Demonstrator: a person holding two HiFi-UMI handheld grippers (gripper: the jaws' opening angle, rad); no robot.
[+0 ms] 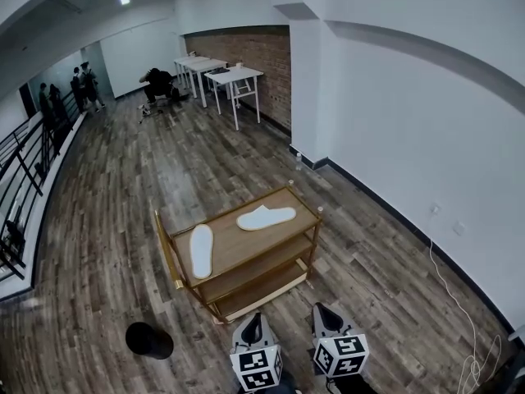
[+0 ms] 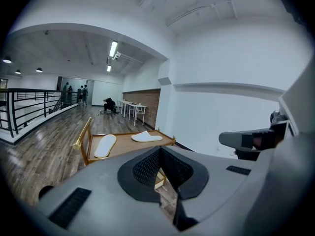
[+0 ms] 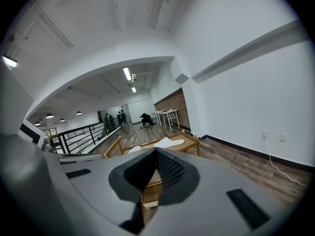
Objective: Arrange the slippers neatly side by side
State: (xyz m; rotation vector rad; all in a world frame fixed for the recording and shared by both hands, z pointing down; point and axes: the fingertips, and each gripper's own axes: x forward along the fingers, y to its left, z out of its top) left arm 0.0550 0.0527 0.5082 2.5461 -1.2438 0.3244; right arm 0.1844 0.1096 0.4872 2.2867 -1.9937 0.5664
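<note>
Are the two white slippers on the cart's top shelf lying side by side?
No, the left slipper lies along the top shelf's left end, while the right slipper lies crosswise near its far edge, apart.

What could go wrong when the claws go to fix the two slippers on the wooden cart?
The far slipper lies near the wooden cart's back edge; a clumsy push might knock it off. The black round thing on the floor could get bumped on the way. The left claw and right claw are shut; unopened, they'd only shove.
</note>
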